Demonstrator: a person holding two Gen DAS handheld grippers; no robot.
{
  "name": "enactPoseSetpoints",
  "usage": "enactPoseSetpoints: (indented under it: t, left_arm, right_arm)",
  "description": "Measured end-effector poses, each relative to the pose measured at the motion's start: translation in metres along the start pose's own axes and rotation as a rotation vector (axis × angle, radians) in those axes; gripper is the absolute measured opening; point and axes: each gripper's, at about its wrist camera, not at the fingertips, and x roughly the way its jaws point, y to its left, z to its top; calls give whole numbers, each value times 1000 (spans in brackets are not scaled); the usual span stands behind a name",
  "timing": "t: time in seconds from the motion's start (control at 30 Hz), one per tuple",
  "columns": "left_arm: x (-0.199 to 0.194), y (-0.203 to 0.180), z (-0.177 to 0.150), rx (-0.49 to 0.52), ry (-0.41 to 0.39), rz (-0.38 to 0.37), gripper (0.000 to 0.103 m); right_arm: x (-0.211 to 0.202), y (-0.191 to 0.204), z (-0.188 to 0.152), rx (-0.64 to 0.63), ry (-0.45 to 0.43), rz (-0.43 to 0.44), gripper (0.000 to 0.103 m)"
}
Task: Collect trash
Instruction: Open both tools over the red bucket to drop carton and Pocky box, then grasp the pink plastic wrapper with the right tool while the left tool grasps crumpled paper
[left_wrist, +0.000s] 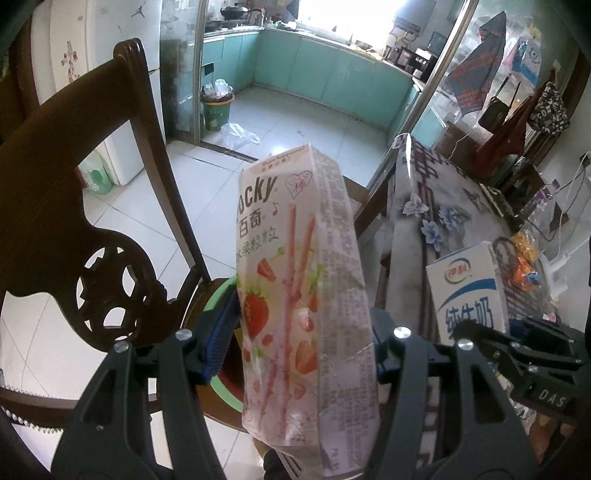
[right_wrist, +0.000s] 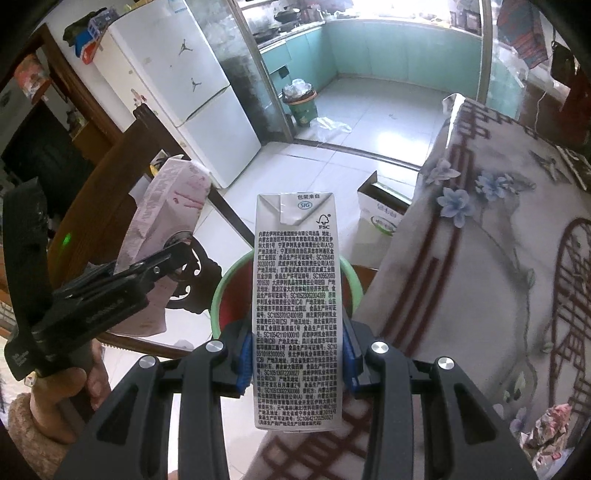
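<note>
My left gripper (left_wrist: 301, 341) is shut on a pink Pocky box (left_wrist: 299, 288), held upright above a green-rimmed bin (left_wrist: 218, 295) beside the table. The box also shows in the right wrist view (right_wrist: 166, 206), with the left gripper (right_wrist: 110, 291) around it. My right gripper (right_wrist: 295, 362) is shut on a white milk carton (right_wrist: 293, 295), held upright over the bin (right_wrist: 225, 280). The carton also shows in the left wrist view (left_wrist: 469, 291).
A dark wooden chair (left_wrist: 74, 192) stands left of the bin. The table with a flowered cloth (right_wrist: 498, 258) is on the right, with crumpled wrappers (right_wrist: 550, 432) on it. A cardboard box (right_wrist: 380, 210) sits on the floor. A second bin (right_wrist: 301, 105) stands by the kitchen door.
</note>
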Motion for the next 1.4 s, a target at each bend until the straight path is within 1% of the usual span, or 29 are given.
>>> enactPoseSetpoints:
  t: [0.17, 0.33, 0.53, 0.73, 0.8, 0.83, 0.87, 0.9, 0.93, 0.97, 1.03, 1.1, 1.23, 1.4]
  left_arm:
    - [17, 8, 4, -28, 28, -7, 57]
    - [28, 9, 7, -23, 45, -4, 57]
    - [39, 13, 9, -29, 64, -6, 57]
    - [48, 14, 12, -32, 78, -2, 57]
    - [50, 15, 12, -35, 82, 3, 57]
    - [51, 15, 13, -36, 83, 8, 57]
    - [52, 17, 13, -40, 85, 24, 60]
    - [53, 17, 14, -47, 89, 29, 65]
    - [53, 19, 14, -57, 90, 29, 69]
    - [51, 21, 14, -70, 86, 26, 69]
    - [47, 22, 15, -72, 76, 40, 70]
    - [43, 22, 16, -74, 66, 53, 82]
    - [32, 17, 15, -67, 48, 45, 83]
    - [17, -5, 4, -14, 43, 21, 83]
  right_arm:
    - [16, 7, 4, -11, 37, 0, 36]
    - [30, 14, 8, -22, 55, 6, 36]
    - [46, 8, 8, -4, 96, -2, 36]
    - [55, 8, 14, 0, 106, 6, 36]
    - [56, 11, 18, 0, 101, 21, 36]
    - [56, 12, 21, 0, 97, 37, 38]
    - [56, 12, 22, 5, 93, 43, 43]
    - [55, 10, 23, 14, 88, 42, 61]
    - [52, 8, 24, 33, 69, 41, 69]
    - [47, 6, 24, 49, 48, 44, 72]
    - [42, 3, 23, 47, 54, 55, 71]
    - [35, 0, 20, 44, 50, 44, 71]
    - [14, -11, 5, 58, 41, 27, 71]
    - [-12, -28, -19, 100, 21, -2, 71]
